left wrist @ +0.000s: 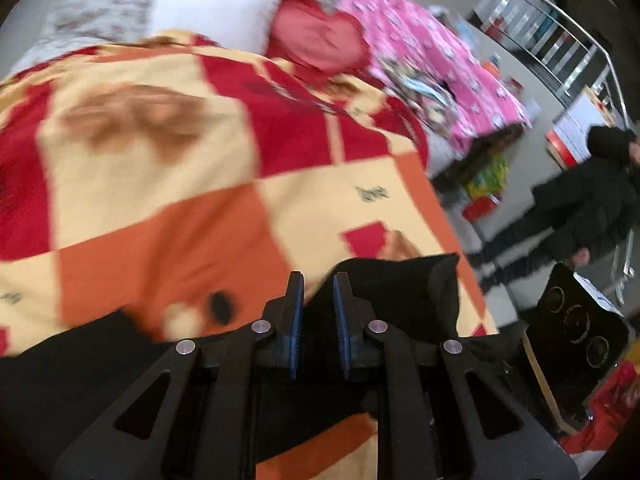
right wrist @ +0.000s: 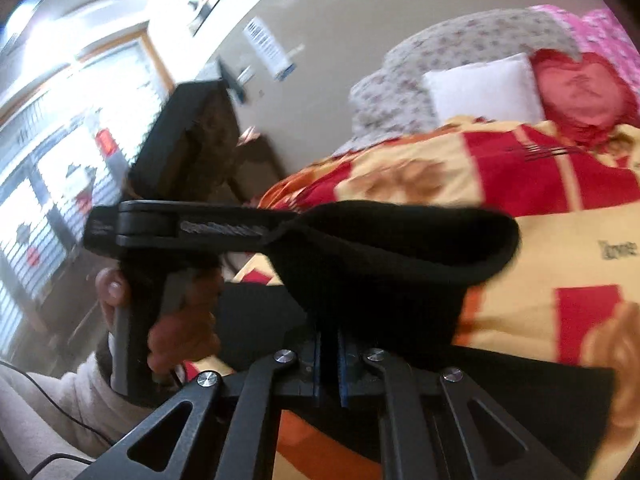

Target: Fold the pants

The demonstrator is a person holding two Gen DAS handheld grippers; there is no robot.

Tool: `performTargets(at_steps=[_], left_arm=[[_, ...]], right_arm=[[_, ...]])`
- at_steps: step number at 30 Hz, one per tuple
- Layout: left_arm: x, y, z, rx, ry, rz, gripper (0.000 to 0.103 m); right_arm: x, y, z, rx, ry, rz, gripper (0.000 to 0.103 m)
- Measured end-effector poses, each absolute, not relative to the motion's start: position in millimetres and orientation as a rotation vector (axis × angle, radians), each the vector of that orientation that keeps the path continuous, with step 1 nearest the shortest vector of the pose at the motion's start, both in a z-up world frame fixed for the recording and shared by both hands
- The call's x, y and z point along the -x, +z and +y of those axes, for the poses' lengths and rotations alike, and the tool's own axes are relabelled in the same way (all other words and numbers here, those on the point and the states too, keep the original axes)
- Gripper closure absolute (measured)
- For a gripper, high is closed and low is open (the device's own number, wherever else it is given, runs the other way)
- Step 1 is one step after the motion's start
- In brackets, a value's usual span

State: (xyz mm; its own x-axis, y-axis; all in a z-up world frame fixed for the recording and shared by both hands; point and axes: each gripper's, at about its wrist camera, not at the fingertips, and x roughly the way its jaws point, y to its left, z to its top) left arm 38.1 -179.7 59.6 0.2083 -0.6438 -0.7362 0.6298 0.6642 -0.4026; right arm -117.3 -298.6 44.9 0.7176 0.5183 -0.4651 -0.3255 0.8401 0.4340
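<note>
The black pants (left wrist: 400,288) lie on a bed with a red, orange and cream blanket (left wrist: 180,160). In the left wrist view my left gripper (left wrist: 319,280) has a narrow gap between its blue pads, with black cloth behind and to their right; whether it pinches the cloth is unclear. In the right wrist view my right gripper (right wrist: 329,340) is shut on a raised fold of the pants (right wrist: 380,264), held above the blanket (right wrist: 540,240). The left gripper's body (right wrist: 192,226) shows from the side, its tip buried in the same black fold, with the person's hand (right wrist: 176,320) on its handle.
A white pillow (left wrist: 208,8), a red heart cushion (left wrist: 320,36) and a pink quilt (left wrist: 432,60) lie at the head of the bed. A person in black (left wrist: 580,208) stands to the right on the floor beside a black speaker box (left wrist: 576,320). A dark cabinet (right wrist: 192,140) stands left.
</note>
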Motion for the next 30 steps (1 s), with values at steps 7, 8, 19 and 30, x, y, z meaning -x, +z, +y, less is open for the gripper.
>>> performTargets(at_steps=[7, 8, 19, 30], left_arm=[[-30, 41, -161, 0.006, -0.842, 1.053, 0.089], [-29, 38, -165, 0.003, -0.852, 1.059, 0.089], [4, 7, -256, -0.148, -0.966, 1.127, 0.082], [0, -14, -358, -0.267, -1.042, 1.216, 0.036]], right_arm=[[133, 34, -314, -0.339, 0.354, 0.649, 0.097], [142, 31, -326, -0.358, 0.311, 0.656, 0.097], [226, -20, -408, -0.622, 0.123, 0.785, 0.049], [227, -42, -414, -0.653, 0.069, 0.668, 0.047]])
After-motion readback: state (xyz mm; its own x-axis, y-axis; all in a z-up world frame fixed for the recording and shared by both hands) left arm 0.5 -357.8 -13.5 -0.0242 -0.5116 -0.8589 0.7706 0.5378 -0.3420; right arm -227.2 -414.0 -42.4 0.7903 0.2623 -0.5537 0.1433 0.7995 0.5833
